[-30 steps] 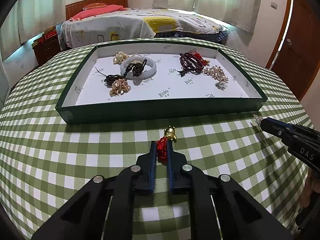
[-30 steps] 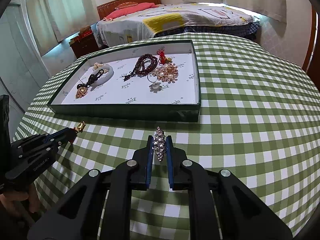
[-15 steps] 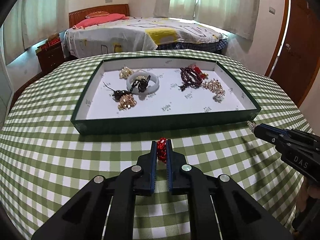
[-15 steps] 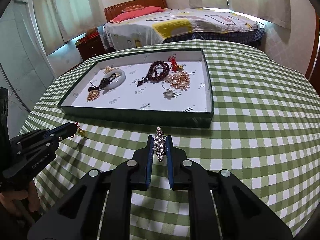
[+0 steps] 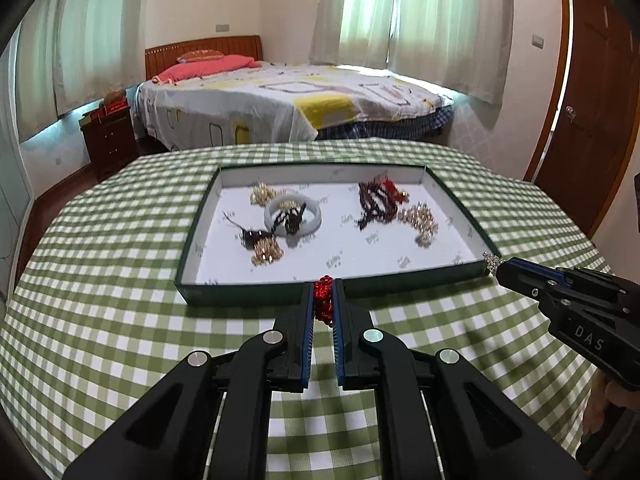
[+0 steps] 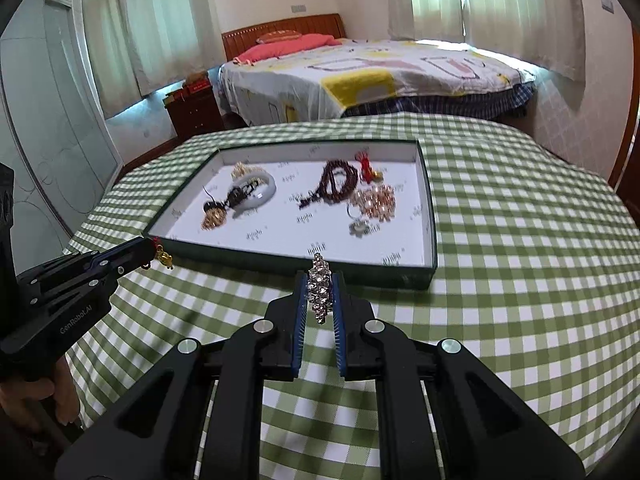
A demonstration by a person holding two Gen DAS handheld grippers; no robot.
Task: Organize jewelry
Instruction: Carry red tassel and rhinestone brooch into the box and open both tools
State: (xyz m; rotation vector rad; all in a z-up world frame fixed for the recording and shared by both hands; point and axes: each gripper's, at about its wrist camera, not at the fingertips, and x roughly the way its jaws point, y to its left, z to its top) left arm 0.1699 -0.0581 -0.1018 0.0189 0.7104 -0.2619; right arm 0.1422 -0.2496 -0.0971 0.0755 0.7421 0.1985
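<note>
Both grippers are clamped on jewelry and held above the checked tablecloth, just short of the tray's near wall. My left gripper has its pads pinched tight on a red beaded charm; from the right wrist view its small gold pendant dangles off the tip. My right gripper is closed narrow on a rhinestone piece, a long cluster of clear stones that stands up between the blue pads.

Ahead, the green tray with its white lining already holds a pale bangle, dark bead strands, a gold cluster and a few smaller pieces, grouped left and right. Bare lining shows along the near edge and down the middle.

As I judge it, the step is carrying both pieces over the near wall. I want each tip to clear the rim with room to spare, since the dangling pendant could catch on it. Then I'd lower over bare lining, the charm toward the near left, the rhinestones toward the near right, and only let go when each hangs close to the paper, so nothing bounces into its neighbours. Keeping the two grippers apart avoids a knock.
</note>
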